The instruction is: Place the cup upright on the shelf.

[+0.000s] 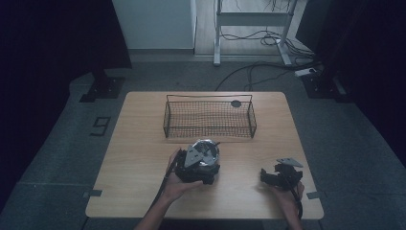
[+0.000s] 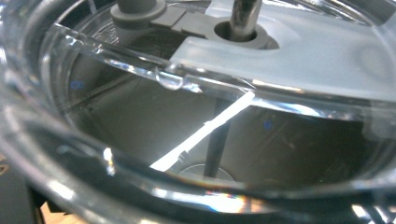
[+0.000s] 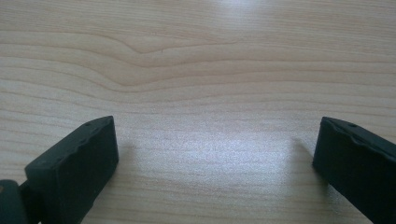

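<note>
Glass container [image 1: 207, 149], a clear round vessel with a grey lid insert and a metal rod inside, sat at the left gripper [image 1: 194, 167], very close to its camera; whether those jaws were closed on it I cannot tell. It looked stiff, smooth, slippery and breakable, so I judge the thick rim the best hold. Right gripper [image 1: 280, 176] rested spread wide on the table [image 1: 143, 143], holding nothing. One container, one wire basket [image 1: 209, 116], two grippers.

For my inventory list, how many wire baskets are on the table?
1. The wire basket stands at the far middle of the wooden table, beyond the left gripper and its clear container. I see no other basket.
</note>
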